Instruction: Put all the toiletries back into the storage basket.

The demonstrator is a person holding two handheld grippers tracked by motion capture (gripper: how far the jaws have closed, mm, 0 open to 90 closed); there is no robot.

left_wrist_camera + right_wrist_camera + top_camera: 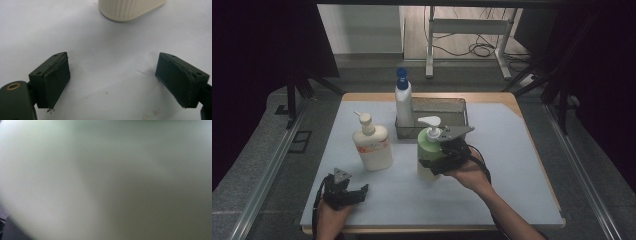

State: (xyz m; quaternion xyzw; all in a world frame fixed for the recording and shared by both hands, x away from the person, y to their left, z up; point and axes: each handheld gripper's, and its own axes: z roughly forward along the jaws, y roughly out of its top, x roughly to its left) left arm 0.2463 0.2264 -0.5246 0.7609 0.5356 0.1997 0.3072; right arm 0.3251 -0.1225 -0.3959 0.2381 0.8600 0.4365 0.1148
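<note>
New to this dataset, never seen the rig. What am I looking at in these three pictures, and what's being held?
No robot here: a person holds a handheld two-jaw gripper in each hand at a table with a pale cover. The high view looks down from above the person's side. The other two come from cameras riding on the grippers.

On the table: a cream pump bottle, a green pump bottle, a wire basket at the back, and a white bottle with a blue cap standing at the basket's left end.

The right gripper is at the green bottle and seems to grip it; its own view is a pale green blur, so the jaws can't be confirmed. The left gripper is open, holding nothing, low over the table near the cream bottle.
</note>
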